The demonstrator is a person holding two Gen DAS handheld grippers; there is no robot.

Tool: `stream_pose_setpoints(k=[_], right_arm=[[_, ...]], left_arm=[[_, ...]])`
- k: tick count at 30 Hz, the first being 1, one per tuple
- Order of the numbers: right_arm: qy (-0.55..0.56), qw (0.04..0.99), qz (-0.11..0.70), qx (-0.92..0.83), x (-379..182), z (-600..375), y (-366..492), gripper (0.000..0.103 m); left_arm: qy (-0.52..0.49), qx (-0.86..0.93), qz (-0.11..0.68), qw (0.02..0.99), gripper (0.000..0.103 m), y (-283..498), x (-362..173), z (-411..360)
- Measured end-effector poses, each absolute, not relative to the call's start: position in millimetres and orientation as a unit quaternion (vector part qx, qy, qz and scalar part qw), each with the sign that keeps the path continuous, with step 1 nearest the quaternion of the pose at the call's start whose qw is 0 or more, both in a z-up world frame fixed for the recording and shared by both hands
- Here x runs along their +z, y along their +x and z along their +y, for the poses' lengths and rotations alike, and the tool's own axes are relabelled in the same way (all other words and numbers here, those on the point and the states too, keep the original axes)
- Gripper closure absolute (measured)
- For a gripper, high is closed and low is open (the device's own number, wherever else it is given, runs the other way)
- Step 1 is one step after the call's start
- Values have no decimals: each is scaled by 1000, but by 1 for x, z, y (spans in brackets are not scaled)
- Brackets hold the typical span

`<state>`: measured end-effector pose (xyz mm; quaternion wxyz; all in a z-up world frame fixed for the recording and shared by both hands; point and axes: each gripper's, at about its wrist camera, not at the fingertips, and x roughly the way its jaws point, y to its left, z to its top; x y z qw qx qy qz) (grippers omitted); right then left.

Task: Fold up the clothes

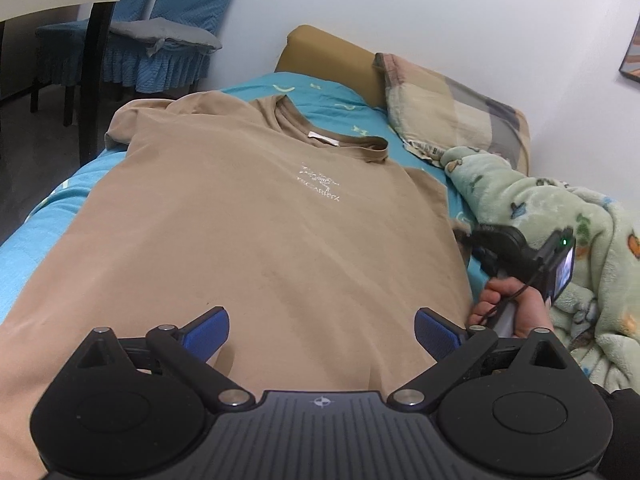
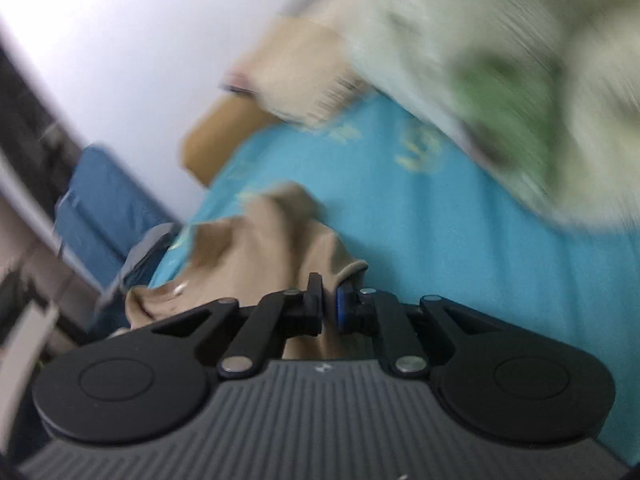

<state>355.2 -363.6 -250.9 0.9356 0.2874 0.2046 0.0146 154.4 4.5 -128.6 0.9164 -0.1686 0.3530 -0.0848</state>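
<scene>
Lying front-up on a blue sheet [image 1: 52,216], the tan shirt [image 1: 248,232] is spread nearly flat, collar toward the pillow [image 1: 448,116] and a pale logo on its chest. Over its lower part hovers the left gripper [image 1: 322,330], jaws spread wide with nothing between them. At the shirt's right edge the right gripper [image 2: 329,304] is pinched onto a bunch of tan cloth — that view is badly blurred, though the fabric clearly runs between the near-closed fingers. A green blanket [image 1: 560,216] is heaped just beside it, and a chair [image 1: 160,40] stands off beyond the bed.
</scene>
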Motion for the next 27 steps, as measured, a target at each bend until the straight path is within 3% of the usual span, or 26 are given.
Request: stream_pose_setpoints(k=[6, 14, 16, 18, 19, 24, 27], right_arm=[[118, 975, 161, 101, -213, -280, 349, 93], [141, 927, 241, 251, -222, -237, 352, 89], [168, 914, 250, 273, -219, -241, 352, 78], [242, 897, 233, 286, -216, -261, 356, 38], [273, 893, 218, 284, -214, -270, 353, 35], [407, 863, 190, 230, -223, -304, 363, 38], [406, 863, 215, 210, -235, -306, 373, 54]], left_arm=[[-154, -61, 281, 945, 11, 139, -107, 9], [-142, -72, 271, 949, 11, 137, -104, 1], [-147, -75, 273, 948, 10, 134, -105, 4], [-150, -77, 276, 946, 10, 133, -106, 5], [-151, -77, 278, 945, 10, 133, -107, 5], [-158, -78, 288, 941, 10, 135, -111, 6], [-159, -79, 298, 938, 10, 139, -116, 4]])
